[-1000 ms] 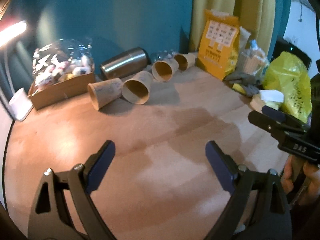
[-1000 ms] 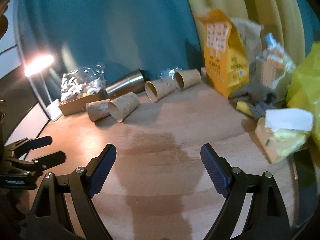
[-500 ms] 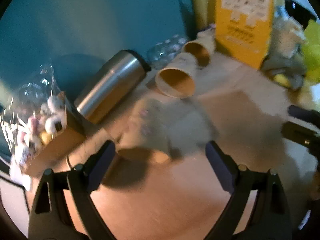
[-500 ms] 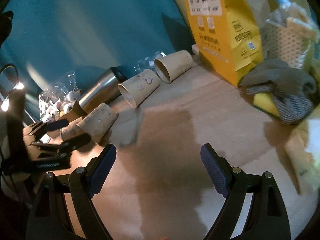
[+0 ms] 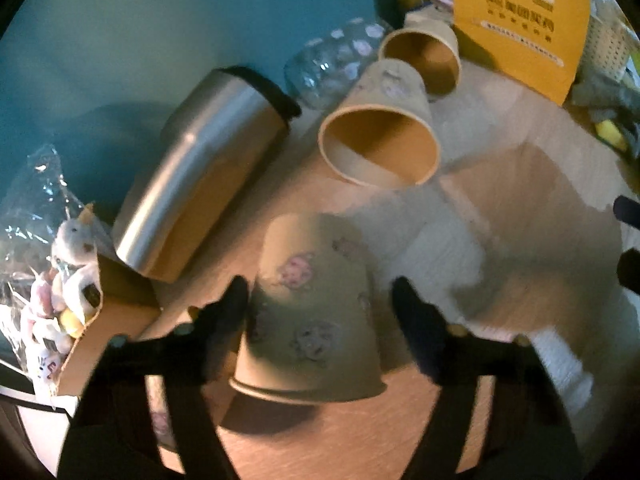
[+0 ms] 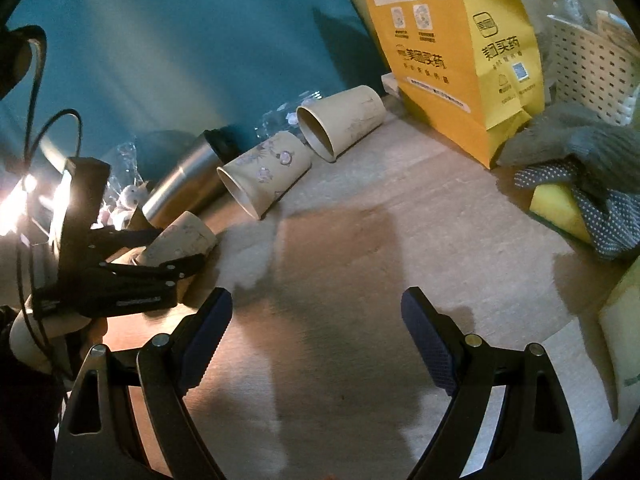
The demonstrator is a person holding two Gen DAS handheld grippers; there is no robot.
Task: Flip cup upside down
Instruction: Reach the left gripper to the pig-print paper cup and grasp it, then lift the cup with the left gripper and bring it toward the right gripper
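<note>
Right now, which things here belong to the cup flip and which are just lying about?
Job:
- paper cup between the left gripper fingers
- two more paper cups lying on their sides

Lying about:
- steel tumbler
- yellow bag
- grey gloves
- box of toys

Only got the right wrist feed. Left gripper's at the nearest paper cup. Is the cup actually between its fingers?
Observer: Yes. In the left wrist view the paper cup sits between the fingers of the left gripper. The finger at image left looks to be touching the cup wall, and a slim gap shows at the other finger, though the frame is blurred.
Operator: Which end faces the gripper?
Observer: The rim. The closed base points away, toward the steel tumbler.
Operator: Is the next cup over empty?
Observer: Yes. The second paper cup lies with its mouth toward the left camera, and its brown inside is bare.
</note>
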